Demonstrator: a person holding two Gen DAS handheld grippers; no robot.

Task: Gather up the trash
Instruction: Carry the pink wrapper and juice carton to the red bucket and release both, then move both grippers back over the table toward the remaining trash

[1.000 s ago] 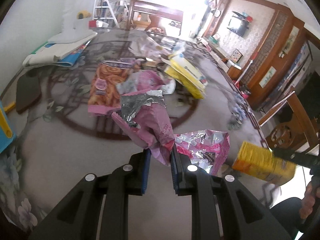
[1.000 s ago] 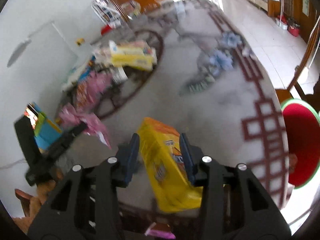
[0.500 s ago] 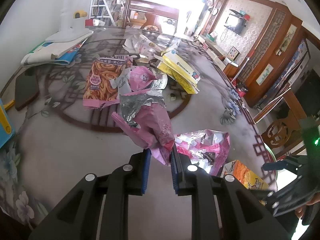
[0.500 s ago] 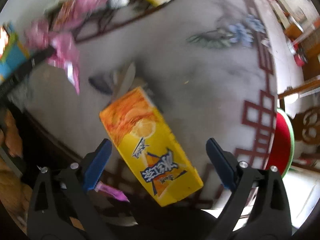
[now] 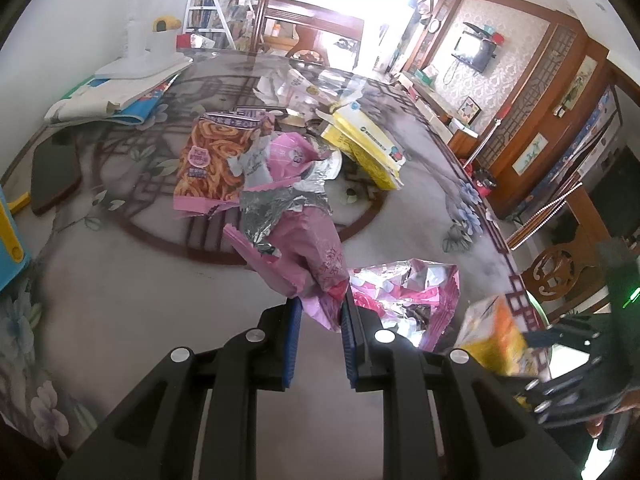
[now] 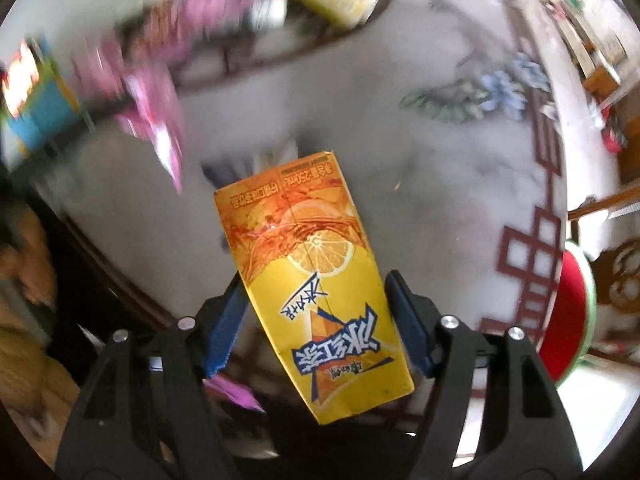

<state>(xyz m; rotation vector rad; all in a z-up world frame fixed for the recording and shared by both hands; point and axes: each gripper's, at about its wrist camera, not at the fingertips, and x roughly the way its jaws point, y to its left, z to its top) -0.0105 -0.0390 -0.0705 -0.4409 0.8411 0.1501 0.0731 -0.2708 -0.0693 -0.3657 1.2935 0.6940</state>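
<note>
Left wrist view: the left gripper (image 5: 318, 322) stays clamped on the pink wrapper (image 5: 308, 256), exactly as half a second ago, lifted above the table (image 5: 132, 280). Beyond the fingertips lie one orange snack bag (image 5: 210, 156) and one yellow bag (image 5: 366, 146); right of the fingers lies one crumpled pink foil bag (image 5: 408, 300).

Right wrist view: the right gripper (image 6: 318, 320), wide apart half a second ago, has narrowed around the one orange juice carton (image 6: 316, 292). The left pad touches the carton's side, the right stands just off it; firm grip cannot be told. A red stool (image 6: 566, 312) sits right of the fingers.
</note>
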